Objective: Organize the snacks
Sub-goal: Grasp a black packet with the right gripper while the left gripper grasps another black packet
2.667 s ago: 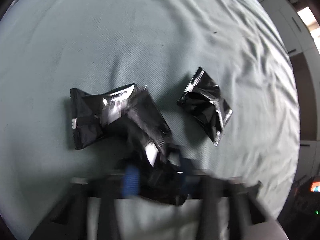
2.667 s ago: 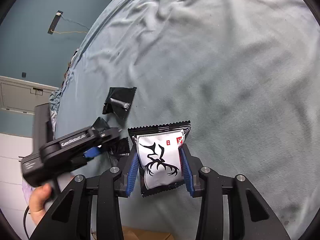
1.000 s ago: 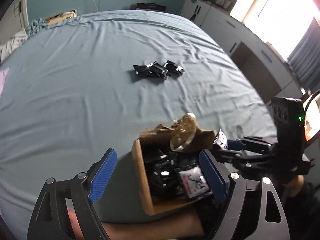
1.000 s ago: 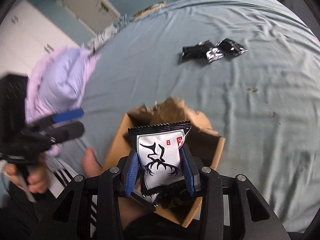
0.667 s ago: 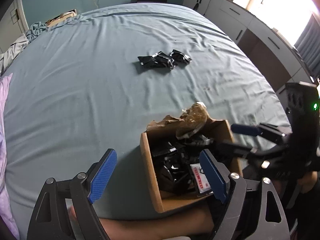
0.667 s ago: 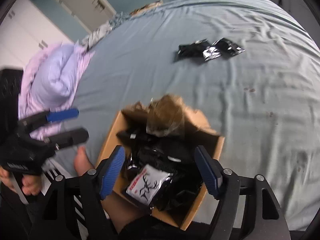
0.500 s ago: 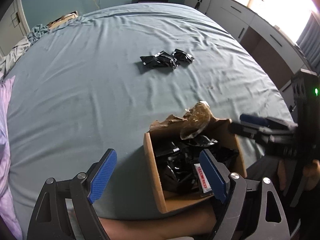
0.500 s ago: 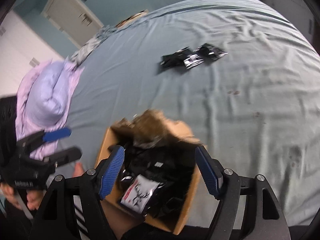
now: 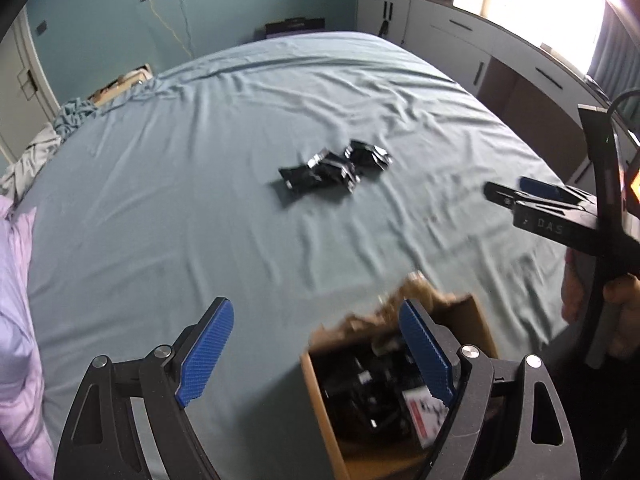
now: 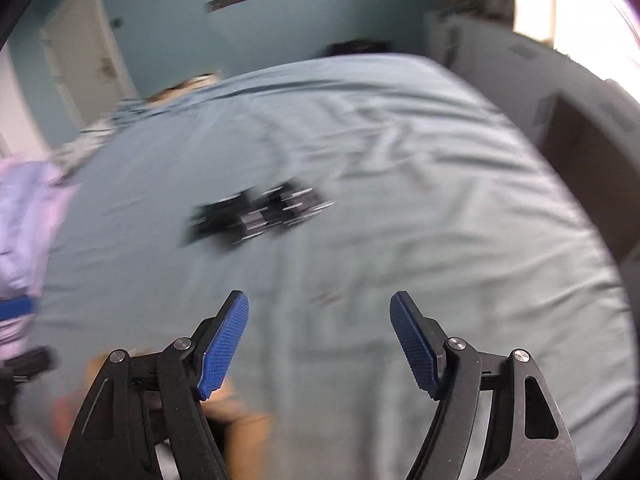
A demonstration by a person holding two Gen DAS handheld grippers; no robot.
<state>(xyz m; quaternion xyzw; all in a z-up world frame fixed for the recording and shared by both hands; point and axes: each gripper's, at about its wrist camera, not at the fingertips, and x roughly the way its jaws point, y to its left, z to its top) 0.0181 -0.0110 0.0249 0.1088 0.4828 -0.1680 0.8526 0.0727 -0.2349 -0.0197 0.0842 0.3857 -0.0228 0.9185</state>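
A cluster of black snack packets (image 9: 334, 170) lies on the grey-blue bed sheet, far ahead of both grippers; it also shows blurred in the right wrist view (image 10: 256, 212). A brown cardboard box (image 9: 320, 412) with several black packets and a white deer-print packet (image 9: 424, 412) inside sits near my left gripper. My left gripper (image 9: 316, 346) is open and empty above the box's left part. My right gripper (image 10: 318, 338) is open and empty over the sheet; it also shows from the side in the left wrist view (image 9: 516, 192).
A lilac pillow (image 9: 16, 320) lies at the left edge of the bed. White cabinets (image 9: 460, 52) and a bright window stand beyond the bed's right side. A teal wall and a door are at the back.
My right gripper opened and dropped the white deer-print packet into the box, then lifted and swung out toward the packets on the sheet. My left gripper stayed open and tilted upward.
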